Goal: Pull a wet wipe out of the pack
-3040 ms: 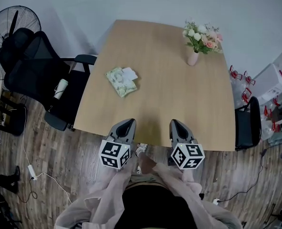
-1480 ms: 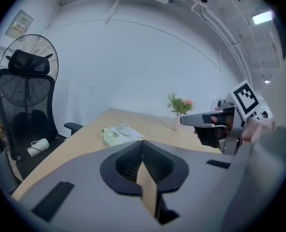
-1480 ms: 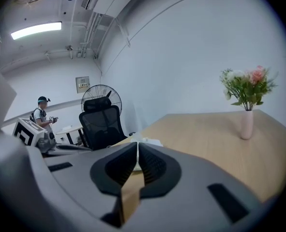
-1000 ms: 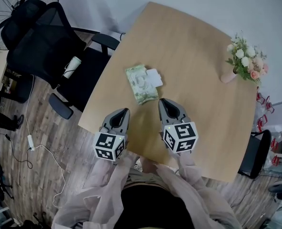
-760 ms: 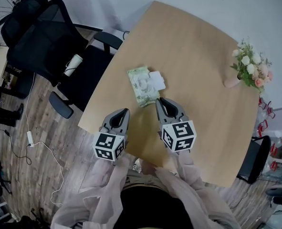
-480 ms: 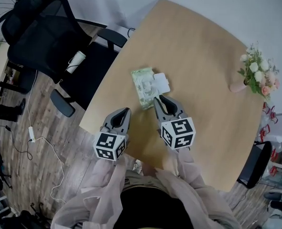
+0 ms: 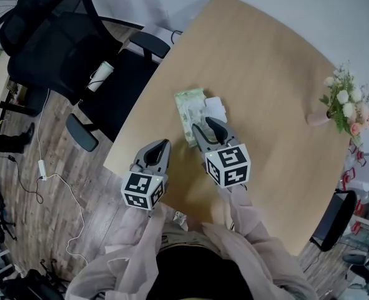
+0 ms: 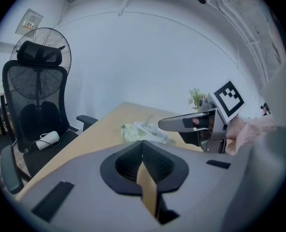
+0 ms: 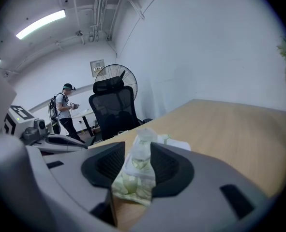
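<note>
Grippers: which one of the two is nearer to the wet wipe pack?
The right gripper: its jaws have just been opening, and the wet wipe pack shows between them, ungripped. The left gripper sits back by the table edge, jaws shut.

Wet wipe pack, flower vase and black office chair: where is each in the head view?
wet wipe pack (image 7: 186, 108): head view, its green top.
flower vase (image 7: 318, 119): head view, the pink vase body.
black office chair (image 7: 50, 42): head view, the mesh backrest.

The person wears loose pale pink sleeves (image 7: 134, 242) and a black top (image 7: 203, 279). The left gripper (image 7: 160, 145) and right gripper (image 7: 205, 125) are grey with black ribbed pads (image 9: 104, 164) and black-and-white marker cubes (image 7: 140, 191).
</note>
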Demonstrator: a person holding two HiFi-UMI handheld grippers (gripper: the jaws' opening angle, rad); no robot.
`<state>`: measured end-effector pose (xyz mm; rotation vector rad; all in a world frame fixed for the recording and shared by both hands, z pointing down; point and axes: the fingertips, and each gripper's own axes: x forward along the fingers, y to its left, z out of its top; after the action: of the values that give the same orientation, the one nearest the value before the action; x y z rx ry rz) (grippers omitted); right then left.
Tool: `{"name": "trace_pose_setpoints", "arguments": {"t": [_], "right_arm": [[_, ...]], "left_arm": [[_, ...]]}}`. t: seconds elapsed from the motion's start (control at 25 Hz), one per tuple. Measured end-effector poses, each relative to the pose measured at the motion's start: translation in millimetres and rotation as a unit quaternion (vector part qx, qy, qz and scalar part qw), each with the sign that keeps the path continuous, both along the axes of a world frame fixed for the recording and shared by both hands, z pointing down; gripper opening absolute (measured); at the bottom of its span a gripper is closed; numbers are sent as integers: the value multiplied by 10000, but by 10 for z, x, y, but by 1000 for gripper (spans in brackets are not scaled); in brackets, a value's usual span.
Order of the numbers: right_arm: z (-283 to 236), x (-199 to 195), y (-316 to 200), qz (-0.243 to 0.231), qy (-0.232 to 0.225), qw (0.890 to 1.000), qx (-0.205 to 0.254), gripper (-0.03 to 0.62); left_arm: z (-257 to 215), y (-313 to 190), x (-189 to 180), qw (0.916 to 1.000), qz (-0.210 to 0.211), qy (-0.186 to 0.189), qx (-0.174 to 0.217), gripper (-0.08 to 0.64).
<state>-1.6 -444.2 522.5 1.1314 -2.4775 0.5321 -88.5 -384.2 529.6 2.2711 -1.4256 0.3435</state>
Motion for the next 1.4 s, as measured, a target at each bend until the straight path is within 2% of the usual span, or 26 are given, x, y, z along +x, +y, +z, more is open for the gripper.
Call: {"name": "trace_pose_setpoints", "arguments": {"t": [0.36, 0.68, 1.4], "right_arm": [[211, -121, -139, -148, 164, 9995, -227, 167], [262, -106, -203, 31, 163, 9995, -258, 87], [210, -74, -149, 122, 387, 9991, -126, 27]], "left_arm": [[67, -68, -58, 9999, -120, -15, -73, 11], [113, -53, -89, 9998, -156, -35, -136, 11], [-14, -8, -114, 9998, -174, 24, -9, 11]]}}
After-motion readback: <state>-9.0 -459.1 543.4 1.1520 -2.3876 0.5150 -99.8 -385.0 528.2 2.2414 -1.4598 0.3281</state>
